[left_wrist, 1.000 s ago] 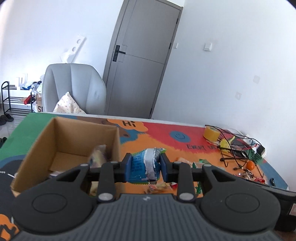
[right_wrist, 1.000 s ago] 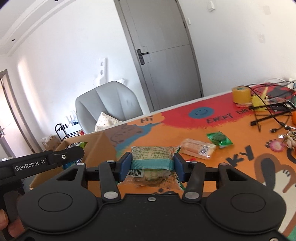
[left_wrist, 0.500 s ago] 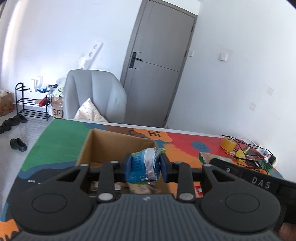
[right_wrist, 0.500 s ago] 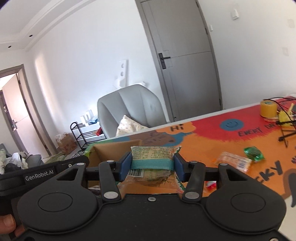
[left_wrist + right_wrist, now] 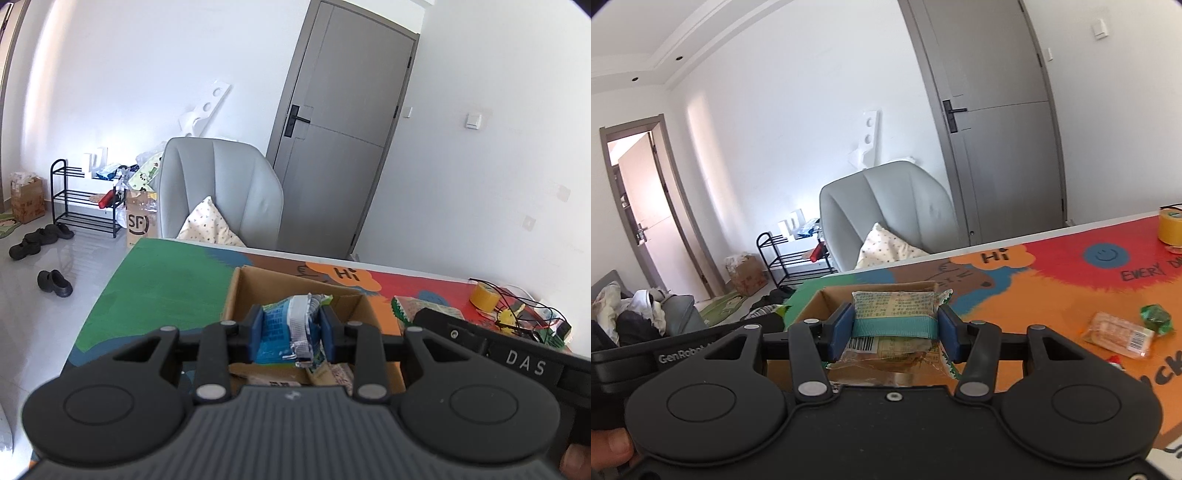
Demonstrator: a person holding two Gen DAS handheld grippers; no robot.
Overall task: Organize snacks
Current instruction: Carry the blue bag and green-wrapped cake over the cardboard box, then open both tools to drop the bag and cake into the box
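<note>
Left claw (image 5: 291,334) clamps blue packet (image 5: 286,332); right claw (image 5: 895,334) clamps tan packet (image 5: 895,317); cardboard box (image 5: 236,295) interior mostly hidden.

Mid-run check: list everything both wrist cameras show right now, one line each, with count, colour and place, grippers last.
cardboard box: 1, brown, open, on the table's green end
blue snack packet: 1, blue and silver, in the left gripper over the box
pale green snack packet: 1, teal band, in the right gripper at the box
clear wrapped snack: 1, orange-tan, loose on the table
green wrapped snack: 1, beside the clear one
tape roll: 1, yellow, far table end
table: 1, multicoloured cover
armchair: 1, grey, behind the table, with a patterned cushion
door: 1, grey, shut
shoe rack: 1, black, by the wall
left gripper: black, shut on the blue packet
right gripper: black, shut on the pale green packet
</note>
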